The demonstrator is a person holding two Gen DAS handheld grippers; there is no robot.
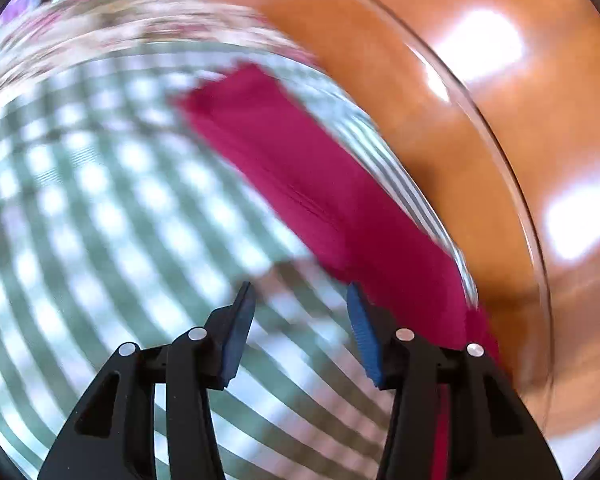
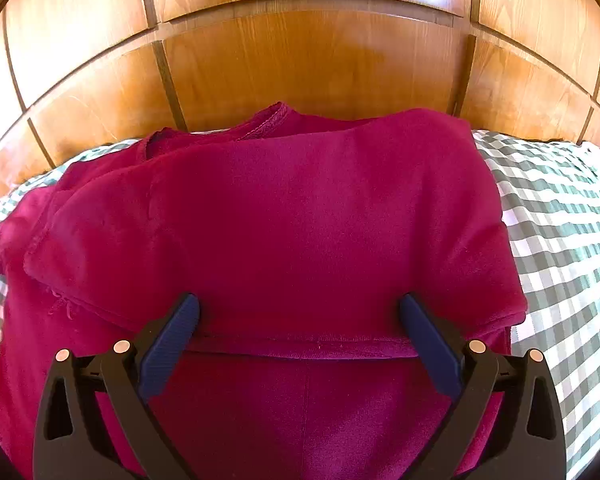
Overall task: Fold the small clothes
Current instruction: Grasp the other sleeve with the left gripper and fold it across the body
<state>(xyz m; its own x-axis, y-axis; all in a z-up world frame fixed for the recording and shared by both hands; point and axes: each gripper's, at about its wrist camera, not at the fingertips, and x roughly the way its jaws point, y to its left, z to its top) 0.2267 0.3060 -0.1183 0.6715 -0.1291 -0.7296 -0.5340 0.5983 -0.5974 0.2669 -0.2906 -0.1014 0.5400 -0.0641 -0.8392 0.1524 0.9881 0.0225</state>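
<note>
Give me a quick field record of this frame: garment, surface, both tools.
garment: magenta top, partly folded, upper layer laid over the lower part, hem edge across the near side
surface: green and white checked cloth
backdrop: wooden panelling behind the garment
left tool: open, nothing between the pads, over the checked cloth beside the garment's edge; view blurred
right tool: wide open, over the folded hem, not gripping
fold state: not finished

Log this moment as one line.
garment: folded on checked cloth | left gripper: open, empty | right gripper: open over hem
</note>
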